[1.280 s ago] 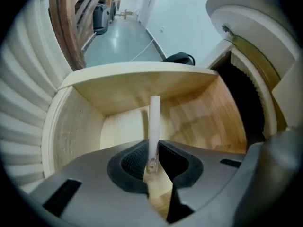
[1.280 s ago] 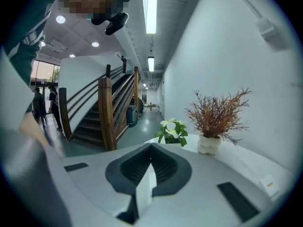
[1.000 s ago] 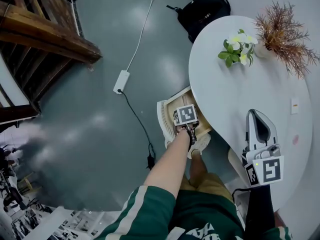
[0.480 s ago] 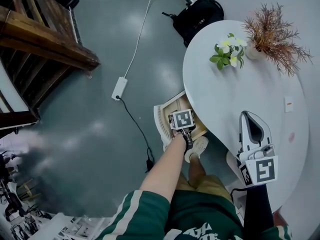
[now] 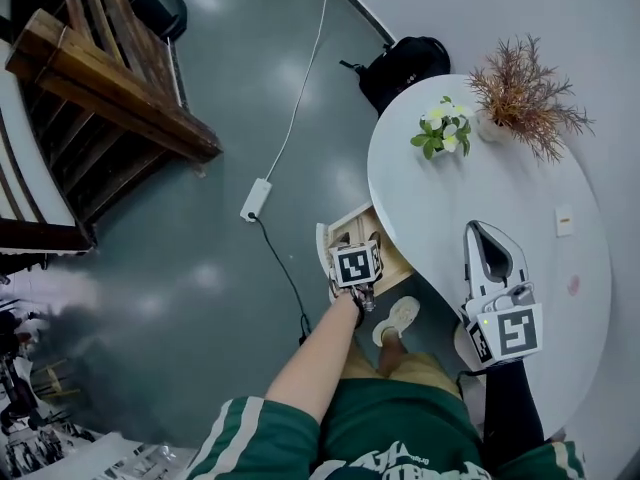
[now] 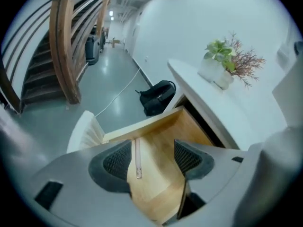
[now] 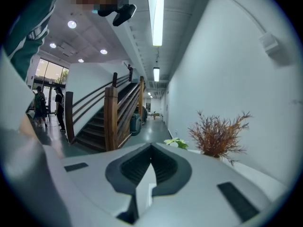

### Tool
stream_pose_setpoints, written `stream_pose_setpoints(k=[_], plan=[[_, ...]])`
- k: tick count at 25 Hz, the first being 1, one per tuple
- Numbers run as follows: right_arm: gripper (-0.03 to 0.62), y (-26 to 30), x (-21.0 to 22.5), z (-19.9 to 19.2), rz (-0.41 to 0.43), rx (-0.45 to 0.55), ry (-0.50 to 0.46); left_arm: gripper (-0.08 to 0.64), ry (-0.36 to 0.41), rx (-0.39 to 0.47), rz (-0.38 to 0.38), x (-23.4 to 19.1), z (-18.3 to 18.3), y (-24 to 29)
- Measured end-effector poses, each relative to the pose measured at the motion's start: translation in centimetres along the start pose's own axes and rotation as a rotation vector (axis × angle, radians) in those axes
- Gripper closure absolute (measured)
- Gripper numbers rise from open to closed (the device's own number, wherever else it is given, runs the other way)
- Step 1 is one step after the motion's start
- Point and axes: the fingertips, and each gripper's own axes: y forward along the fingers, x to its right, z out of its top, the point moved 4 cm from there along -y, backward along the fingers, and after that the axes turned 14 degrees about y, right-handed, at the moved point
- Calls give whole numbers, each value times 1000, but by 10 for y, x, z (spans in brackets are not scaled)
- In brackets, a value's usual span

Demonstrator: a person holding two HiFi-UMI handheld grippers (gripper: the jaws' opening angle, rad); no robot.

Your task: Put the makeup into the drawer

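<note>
The white table (image 5: pixel 500 188) fills the right of the head view. The wooden drawer (image 6: pixel 158 178) stands pulled out from under the table's left edge, open at the top. The left gripper (image 6: pixel 152 159) hangs above the drawer and points steeply down into it. Its jaws have just been opening and stand wide, with nothing pressed between the pads. Framed in the gap, but down on the drawer floor and apart from the gripper, lies the makeup stick (image 6: pixel 138 158), a thin pink pencil. In the left gripper view it sits just left of the gap's middle, close by the left pad. Its long axis runs near to far, roughly along the line the jaws look down. The right gripper (image 7: pixel 151 149) is over the table top, well to the right of the drawer, with its jaws closed together on nothing I can see. The left gripper is therefore by far the nearer to the stick and the drawer. With the stick already inside, I judge that whatever follows, whether fetching more makeup or pushing the drawer home, starts from this left side
</note>
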Motion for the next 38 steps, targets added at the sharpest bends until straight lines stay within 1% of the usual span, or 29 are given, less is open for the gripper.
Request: stream_pose_setpoints(k=[3, 7, 9, 12, 16, 19, 25, 30, 32, 35, 38], plan=[[588, -7, 1, 15, 21, 31, -14, 279, 118, 76, 34, 4, 22, -32], [588, -18, 6, 33, 32, 72, -27, 278, 263, 186, 26, 21, 54, -79], [588, -24, 10, 42, 31, 95, -29, 278, 338, 255, 51, 28, 74, -104], [588, -34, 18, 48, 23, 115, -27, 278, 412, 360, 84, 42, 101, -142], [588, -48, 33, 55, 10, 152, -18, 278, 483, 521, 110, 69, 136, -188], [588, -61, 41, 61, 2, 183, -19, 278, 530, 620, 116, 90, 156, -219], [588, -89, 56, 68, -23, 226, -21, 275, 664, 781, 125, 134, 182, -270], [588, -112, 70, 84, -67, 285, -27, 272, 701, 892, 103, 163, 195, -301], [588, -120, 76, 86, -88, 297, -21, 272, 715, 919, 86, 175, 197, -307], [588, -131, 86, 81, -114, 297, -14, 272, 739, 918, 46, 196, 199, -300], [588, -145, 100, 78, -151, 301, -16, 272, 755, 923, -12, 220, 204, -292]])
